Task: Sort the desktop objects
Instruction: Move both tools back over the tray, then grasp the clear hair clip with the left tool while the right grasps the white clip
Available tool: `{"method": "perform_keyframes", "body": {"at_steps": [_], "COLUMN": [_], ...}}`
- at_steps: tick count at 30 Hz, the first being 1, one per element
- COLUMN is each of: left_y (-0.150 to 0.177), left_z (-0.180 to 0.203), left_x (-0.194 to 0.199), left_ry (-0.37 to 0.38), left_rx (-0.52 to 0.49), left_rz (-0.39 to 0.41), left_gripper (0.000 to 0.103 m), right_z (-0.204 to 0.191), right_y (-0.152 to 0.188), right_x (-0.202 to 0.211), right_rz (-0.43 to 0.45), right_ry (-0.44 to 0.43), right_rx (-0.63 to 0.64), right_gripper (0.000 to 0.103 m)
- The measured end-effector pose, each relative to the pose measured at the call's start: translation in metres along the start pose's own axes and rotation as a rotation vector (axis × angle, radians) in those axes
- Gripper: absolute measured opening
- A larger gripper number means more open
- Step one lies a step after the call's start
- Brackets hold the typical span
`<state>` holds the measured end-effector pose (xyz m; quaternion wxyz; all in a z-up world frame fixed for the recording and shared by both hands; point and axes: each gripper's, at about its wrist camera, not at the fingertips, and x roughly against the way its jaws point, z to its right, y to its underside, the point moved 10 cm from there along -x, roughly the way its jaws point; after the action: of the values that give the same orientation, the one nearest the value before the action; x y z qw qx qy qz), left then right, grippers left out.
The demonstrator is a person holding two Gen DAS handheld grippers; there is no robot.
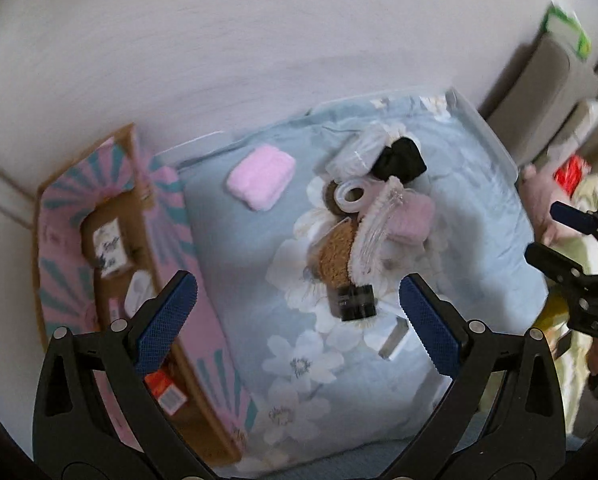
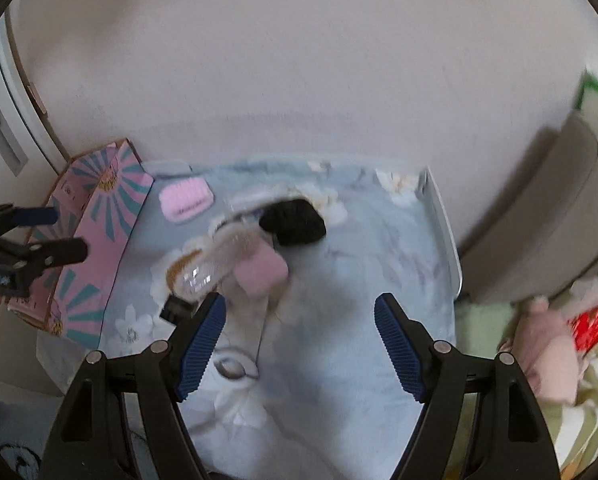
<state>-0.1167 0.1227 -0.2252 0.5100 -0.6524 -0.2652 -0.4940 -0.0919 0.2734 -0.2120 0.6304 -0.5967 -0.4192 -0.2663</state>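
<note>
A pile of small objects lies on the light-blue flowered cloth (image 1: 479, 216): a clear-handled brush (image 1: 373, 236), a pink block (image 1: 413, 218), a black cloth bundle (image 1: 403, 160), a white tape roll (image 1: 353, 196), a brown fuzzy item (image 1: 337, 256) and a black cylinder (image 1: 355, 302). A pink sponge (image 1: 261, 178) lies apart at the back left. My left gripper (image 1: 299, 320) is open above the cylinder. My right gripper (image 2: 299, 344) is open and empty, hovering in front of the brush (image 2: 219, 264), pink block (image 2: 261, 274) and black bundle (image 2: 293, 224).
A pink and teal cardboard box (image 1: 59, 208) with small items inside stands left of the cloth; it also shows in the right wrist view (image 2: 95, 248). A white tray edge (image 2: 443, 232) borders the cloth on the right. A grey bin (image 2: 547, 232) and pink and red soft things (image 2: 551, 344) lie further right.
</note>
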Motion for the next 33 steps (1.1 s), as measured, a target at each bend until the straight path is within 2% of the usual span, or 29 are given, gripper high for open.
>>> {"method": "perform_keyframes", "body": {"at_steps": [5,7,12,17,23,33], "left_y": [0.0,-0.002,-0.012,-0.008,-0.001,0.004], "left_z": [0.024,0.029,0.038,0.046,0.051,0.048], "left_x": [-0.039,-0.05,-0.073,-0.098,-0.112,-0.127], "left_ry": [0.041,0.057,0.107,0.074,0.004,0.008], "left_rx": [-0.103,-0.109,-0.092,-0.146,-0.209,-0.143], "left_rz": [-0.079,-0.092,-0.104,-0.167,-0.159,-0.166], "left_gripper": [0.101,0.101,0.101,0.101,0.101,0.101], "right_z": [0.003,0.001,-0.018,-0.042,-0.063,-0.091], "right_y": [0.016,0.02,0.035,0.054,0.07,0.087], "right_x": [-0.007,-0.009,-0.021,-0.043,-0.067,-0.082], "right_rz": [-0.035,-0.039,-0.033,-0.039,-0.048,-0.061], "right_ry": [-0.009,-0.019,-0.124,-0.189,-0.195,-0.221], "right_rx": [0.031,0.058,0.177,0.358,0.523,0.671], "right_gripper": [0.073,0.073,0.073,0.073,0.073,0.072]}}
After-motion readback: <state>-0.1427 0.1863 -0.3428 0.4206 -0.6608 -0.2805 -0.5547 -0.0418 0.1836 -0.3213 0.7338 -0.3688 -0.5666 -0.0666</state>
